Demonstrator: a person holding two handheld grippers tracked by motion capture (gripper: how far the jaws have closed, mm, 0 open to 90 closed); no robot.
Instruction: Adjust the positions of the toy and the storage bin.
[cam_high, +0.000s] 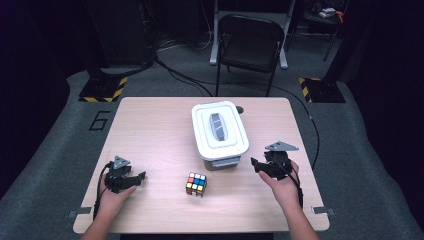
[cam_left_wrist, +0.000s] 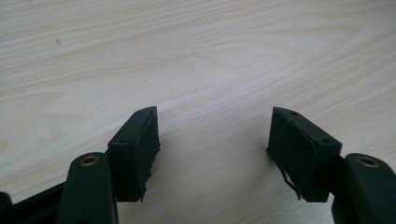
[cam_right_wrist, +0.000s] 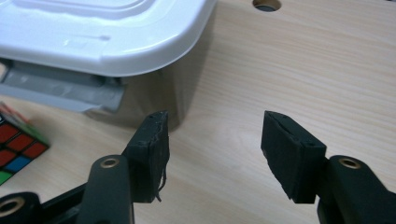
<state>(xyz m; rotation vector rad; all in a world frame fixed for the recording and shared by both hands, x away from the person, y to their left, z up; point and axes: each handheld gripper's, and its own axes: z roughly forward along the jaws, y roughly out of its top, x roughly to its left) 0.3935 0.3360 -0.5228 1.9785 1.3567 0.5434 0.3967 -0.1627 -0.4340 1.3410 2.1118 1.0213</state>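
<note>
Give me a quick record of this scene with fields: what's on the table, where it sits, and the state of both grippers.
surface: wooden table
container: white lidded plastic box, lid on, centre far side
puzzle: Rubik's cube, in front of the box, apart from it
left gripper: open, empty, low over the table's near left
right gripper: open, empty, beside the box's near right corner
background: black chair beyond the table

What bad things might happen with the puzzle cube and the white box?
1. The puzzle cube sits loose near the table's front edge; a nudge from the left gripper or right gripper might slide or tip it, possibly off.
2. The white box has its lid on, so the cube likely can't go in until it's opened.
3. The right gripper, jaws open, is close to the box and might bump it.
</note>
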